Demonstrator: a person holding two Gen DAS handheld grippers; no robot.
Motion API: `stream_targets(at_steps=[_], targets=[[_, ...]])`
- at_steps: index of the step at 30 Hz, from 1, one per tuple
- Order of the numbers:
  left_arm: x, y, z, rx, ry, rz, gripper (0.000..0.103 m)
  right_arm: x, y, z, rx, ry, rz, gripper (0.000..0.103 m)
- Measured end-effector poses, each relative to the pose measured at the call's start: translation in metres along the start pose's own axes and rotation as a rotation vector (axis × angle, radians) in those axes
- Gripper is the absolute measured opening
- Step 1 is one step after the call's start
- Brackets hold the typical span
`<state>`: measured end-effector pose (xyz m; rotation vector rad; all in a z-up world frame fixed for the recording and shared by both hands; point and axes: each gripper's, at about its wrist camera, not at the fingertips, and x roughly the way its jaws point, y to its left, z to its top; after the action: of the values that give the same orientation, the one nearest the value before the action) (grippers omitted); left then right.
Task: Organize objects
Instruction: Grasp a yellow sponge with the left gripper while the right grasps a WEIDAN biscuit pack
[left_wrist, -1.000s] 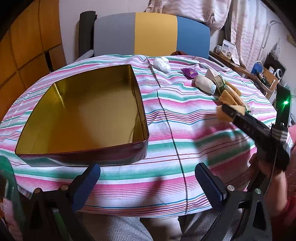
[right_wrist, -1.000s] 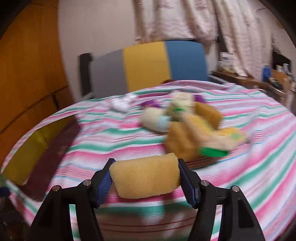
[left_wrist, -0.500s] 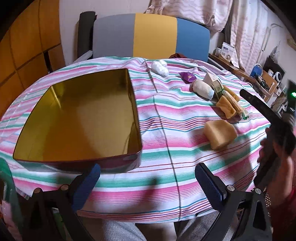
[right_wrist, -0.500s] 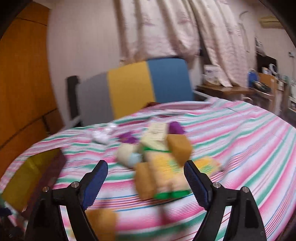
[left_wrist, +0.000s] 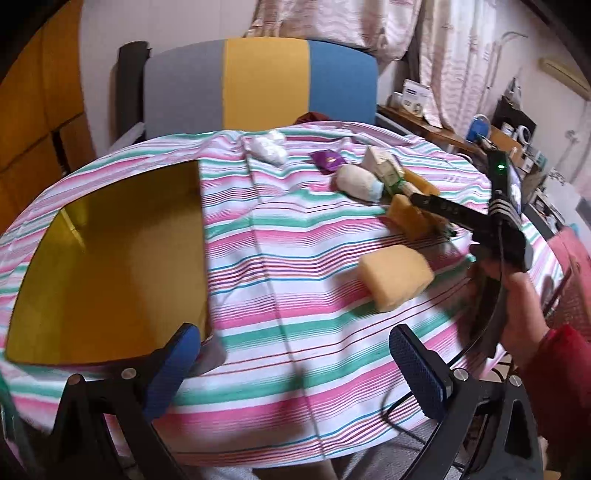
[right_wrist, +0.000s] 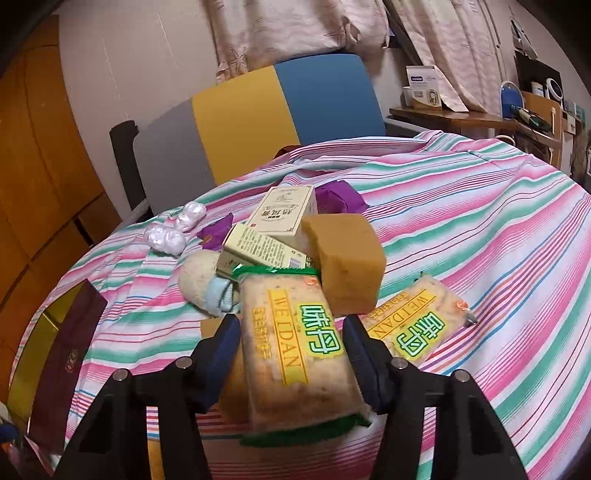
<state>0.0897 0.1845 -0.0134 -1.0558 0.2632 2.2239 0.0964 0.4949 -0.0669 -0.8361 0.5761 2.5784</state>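
A gold-lined tin box (left_wrist: 110, 266) sits open on the striped tablecloth at the left; its dark red side shows in the right wrist view (right_wrist: 70, 354). My left gripper (left_wrist: 295, 369) is open and empty near the table's front edge. A loose yellow sponge (left_wrist: 397, 277) lies on the cloth to its right. My right gripper (right_wrist: 291, 339) is open, with its fingers on either side of a WEIDAN snack packet (right_wrist: 295, 350) in a pile. I cannot tell whether the pads touch it. My right gripper also shows in the left wrist view (left_wrist: 417, 199), over the pile.
The pile holds a brown sponge (right_wrist: 347, 262), a second WEIDAN packet (right_wrist: 417, 325), two small cartons (right_wrist: 284, 218), a rolled white sock (right_wrist: 203, 280), purple wrappers (right_wrist: 340, 199) and white crumpled plastic (right_wrist: 166, 236). A grey, yellow and blue chair (left_wrist: 258, 81) stands behind the table.
My right gripper let go of the yellow sponge, which now lies on the cloth, and moved forward to straddle the snack packet. My left gripper shifted slightly right.
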Motion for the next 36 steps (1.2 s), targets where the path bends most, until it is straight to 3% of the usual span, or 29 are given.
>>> stream_targets(at_steps=[3, 10, 21, 24, 27, 28, 29, 32, 36], targets=[[0.004, -0.014, 0.006, 0.052, -0.002, -0.013, 0.103, -0.001, 0.003, -0.003, -0.013, -0.008, 0.017, 0.048], [0.027, -0.039, 0.028, 0.160, -0.029, -0.032, 0.103, -0.012, -0.007, -0.012, 0.060, -0.045, 0.054, 0.047], [0.088, -0.068, 0.046, 0.262, 0.027, -0.197, 0.103, -0.016, -0.011, -0.018, 0.090, -0.070, 0.052, 0.047], [0.095, -0.071, 0.044, 0.290, -0.004, -0.225, 0.103, -0.015, -0.012, -0.018, 0.098, -0.066, 0.058, 0.047], [0.097, -0.082, 0.037, 0.388, -0.041, -0.214, 0.103, -0.014, -0.012, -0.019, 0.101, -0.065, 0.060, 0.047], [0.098, -0.087, 0.033, 0.425, -0.042, -0.205, 0.099, -0.014, -0.012, -0.019, 0.102, -0.065, 0.060, 0.047], [0.098, -0.090, 0.030, 0.443, -0.040, -0.208, 0.090, -0.014, -0.013, -0.019, 0.102, -0.065, 0.059, 0.047], [0.102, -0.093, 0.023, 0.449, -0.013, -0.245, 0.072, -0.014, -0.012, -0.019, 0.102, -0.065, 0.056, 0.047], [0.107, -0.082, 0.018, 0.357, -0.018, -0.272, 0.069, -0.014, -0.012, -0.020, 0.099, -0.067, 0.052, 0.047]])
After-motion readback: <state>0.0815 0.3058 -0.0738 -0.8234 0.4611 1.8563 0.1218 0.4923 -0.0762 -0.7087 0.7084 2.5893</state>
